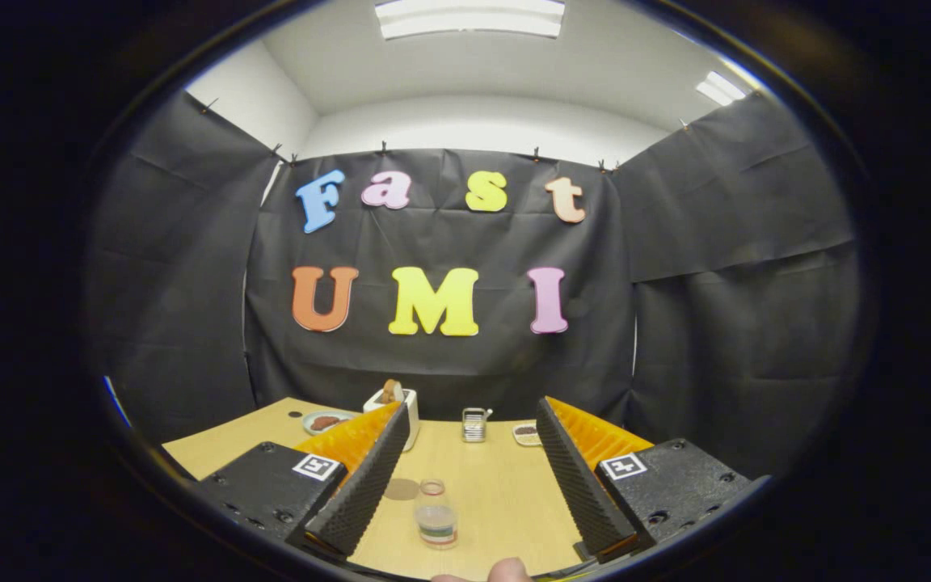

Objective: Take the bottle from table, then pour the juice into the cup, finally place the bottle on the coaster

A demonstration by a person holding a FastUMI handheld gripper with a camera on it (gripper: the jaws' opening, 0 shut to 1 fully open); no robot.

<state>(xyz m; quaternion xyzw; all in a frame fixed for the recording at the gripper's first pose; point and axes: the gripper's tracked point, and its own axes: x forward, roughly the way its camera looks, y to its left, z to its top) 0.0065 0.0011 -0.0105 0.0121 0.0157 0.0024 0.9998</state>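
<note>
Between my two fingers, on the near part of the wooden desk (pixel 498 493), stands the bottle (pixel 436 514), upright, clear, with a band of colour low on its body and liquid in its lower part. My claw (pixel 469 477) is spread wide: the left finger (pixel 360 485) and the right finger (pixel 575 477) sit well apart, their ribbed black pads facing each other, and neither touches the bottle, which stands nearer the left finger than the right. Just to the left of the bottle and a little farther off, close beside the left finger's pad, lies a flat round brownish coaster (pixel 402 488) on the desk. Farther away, toward the back edge of the desk, a small glass cup (pixel 474 424) with a metallic look stands about midway between the fingers; it is small and I cannot tell what is inside. To its left, partly behind my left finger, is a white toaster (pixel 401 404) with something brown poking out of its top, possibly a slice of bread. Left of that sits a plate (pixel 325 421) with dark reddish food on it, and to the right of the cup, near my right finger, a smaller dish (pixel 525 434) with something dark in it. A fingertip (pixel 507 571) of my hand shows at the very near edge, below the bottle.
</note>
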